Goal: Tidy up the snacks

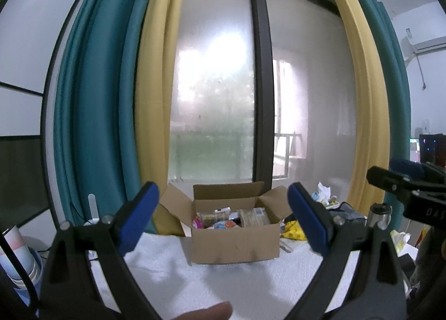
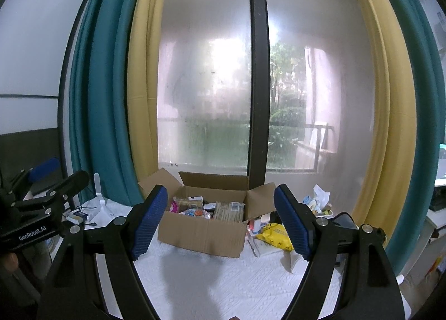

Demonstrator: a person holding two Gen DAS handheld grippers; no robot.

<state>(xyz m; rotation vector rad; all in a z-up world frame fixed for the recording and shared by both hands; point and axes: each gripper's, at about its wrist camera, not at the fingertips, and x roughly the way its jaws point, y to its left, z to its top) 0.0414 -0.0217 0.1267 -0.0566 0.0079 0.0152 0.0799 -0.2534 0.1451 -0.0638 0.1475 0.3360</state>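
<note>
Cardboard is what the open box [image 2: 202,239] is made of, and it is sitting in the middle of a desk under a white cloth [image 2: 223,286], with its flaps sticking up and out. Snack packs [image 2: 195,208] are lying jumbled inside it, but the front wall is hiding their lower parts and the printing on them is too small to read. Just beside the box on its right, a yellow bag [image 2: 274,237] is lying on the cloth, partly covered by a blue finger pad [image 2: 292,225]. More small packets and crumpled white paper [image 2: 320,200] are piling up farther right, too blurry to name.

Both tools are hanging in the air in front of the box. On the left gripper [image 1: 223,218] the jaws are standing wide apart with nothing between them. On the right gripper [image 2: 221,221] the jaws are spread wide too, holding nothing.

Behind the box, teal and yellow curtains [image 2: 117,97] are framing a foggy window [image 2: 206,83]. A fingertip [image 1: 206,313] is peeking in at the bottom edge of the left wrist view, mostly cut off.
</note>
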